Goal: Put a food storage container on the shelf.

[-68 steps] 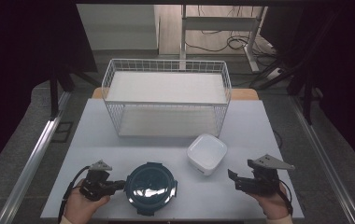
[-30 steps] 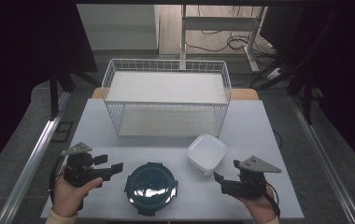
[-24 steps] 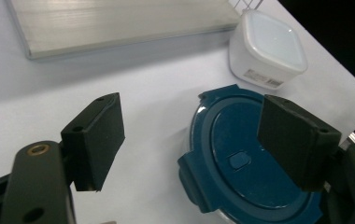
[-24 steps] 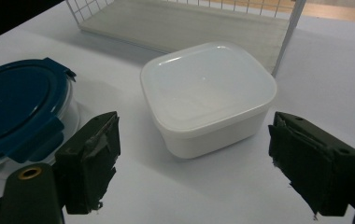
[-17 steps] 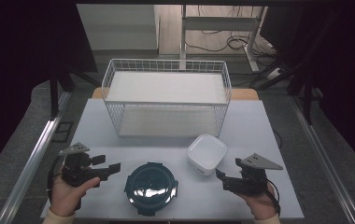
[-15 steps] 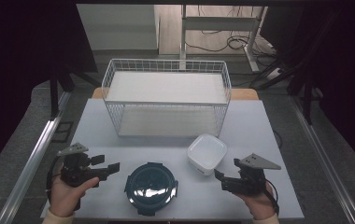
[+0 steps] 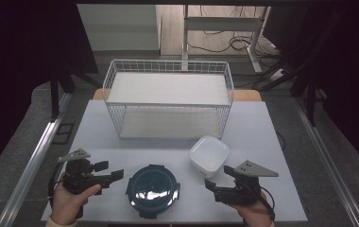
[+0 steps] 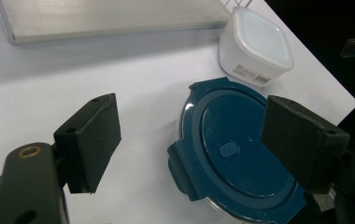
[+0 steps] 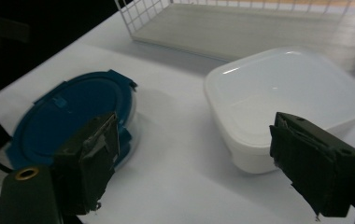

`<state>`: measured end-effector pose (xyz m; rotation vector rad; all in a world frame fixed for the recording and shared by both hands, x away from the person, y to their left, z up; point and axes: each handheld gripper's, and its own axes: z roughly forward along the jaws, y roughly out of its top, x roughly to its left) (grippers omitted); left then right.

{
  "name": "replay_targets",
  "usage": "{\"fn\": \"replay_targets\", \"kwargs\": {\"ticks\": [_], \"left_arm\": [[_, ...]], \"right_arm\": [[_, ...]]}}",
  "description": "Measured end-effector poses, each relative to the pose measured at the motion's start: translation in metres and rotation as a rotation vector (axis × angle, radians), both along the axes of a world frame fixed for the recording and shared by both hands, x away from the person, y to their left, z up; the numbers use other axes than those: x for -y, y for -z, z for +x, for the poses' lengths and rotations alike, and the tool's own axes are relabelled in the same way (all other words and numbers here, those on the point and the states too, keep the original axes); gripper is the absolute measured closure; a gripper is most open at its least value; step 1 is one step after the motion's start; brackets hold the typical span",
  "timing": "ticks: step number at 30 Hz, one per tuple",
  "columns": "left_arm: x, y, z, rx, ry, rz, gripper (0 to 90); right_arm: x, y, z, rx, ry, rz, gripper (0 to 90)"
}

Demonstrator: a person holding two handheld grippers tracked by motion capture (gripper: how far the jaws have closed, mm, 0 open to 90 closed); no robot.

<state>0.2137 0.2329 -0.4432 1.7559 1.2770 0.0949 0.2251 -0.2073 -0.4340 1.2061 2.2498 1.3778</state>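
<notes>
Bare table (image 7: 97,137) lies open before the wire basket (image 7: 168,101), which blocks farther reach.

Bright overhead light, dark surroundings, glare on the blue lid (image 7: 152,190).

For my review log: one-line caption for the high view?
Two open claws, left and right, flank a round blue-lidded container before a wire basket.

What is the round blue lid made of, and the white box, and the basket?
The round blue lid looks like glossy hard plastic; light glints off it. The white box seems milky, smooth plastic, slightly see-through. The basket looks like thin white-coated metal wire, in a grid.
</notes>
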Motion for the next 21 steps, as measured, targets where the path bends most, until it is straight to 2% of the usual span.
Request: {"fn": "replay_targets", "kwargs": {"ticks": [2,3,4,5,7,9,11,12,13,16,18,19,21], "left_arm": [[-0.001,0.003,0.000,-0.008,0.001,-0.005,18.7],[-0.003,0.006,-0.001,-0.012,0.003,-0.024,18.4],[-0.003,0.006,-0.001,-0.012,0.003,-0.024,18.1],[-0.004,0.007,-0.001,-0.018,0.004,-0.040,17.7],[-0.003,0.010,0.000,-0.028,0.011,-0.062,17.3],[-0.001,0.012,0.001,-0.039,0.019,-0.063,16.8],[0.002,0.015,0.003,-0.048,0.032,-0.058,15.5],[0.005,0.018,0.004,-0.063,0.041,-0.064,14.4],[0.005,0.018,0.004,-0.063,0.041,-0.064,14.1],[0.008,0.025,0.005,-0.099,0.053,-0.078,13.0],[0.009,0.027,0.004,-0.104,0.054,-0.087,13.0],[0.011,0.032,0.003,-0.120,0.069,-0.106,13.0],[0.012,0.034,0.002,-0.128,0.072,-0.117,12.9]], "right_arm": [[-0.007,0.002,0.002,-0.047,-0.008,0.048,16.0],[-0.011,0.002,0.003,-0.055,-0.010,0.057,16.1],[-0.011,0.002,0.003,-0.055,-0.010,0.057,16.1],[-0.022,0.002,0.002,-0.073,-0.026,0.064,16.2],[-0.028,0.002,0.003,-0.078,-0.034,0.066,16.2],[-0.040,0.004,0.006,-0.108,-0.049,0.070,15.6],[-0.051,0.009,0.011,-0.153,-0.049,0.084,15.3],[-0.060,0.016,0.015,-0.194,-0.048,0.090,15.2],[-0.060,0.016,0.015,-0.194,-0.048,0.090,15.2],[-0.072,0.032,0.016,-0.259,-0.053,0.101,14.8],[-0.072,0.035,0.015,-0.272,-0.053,0.100,14.8],[-0.071,0.042,0.013,-0.293,-0.051,0.116,14.9],[-0.071,0.045,0.012,-0.310,-0.049,0.130,14.9]]}}
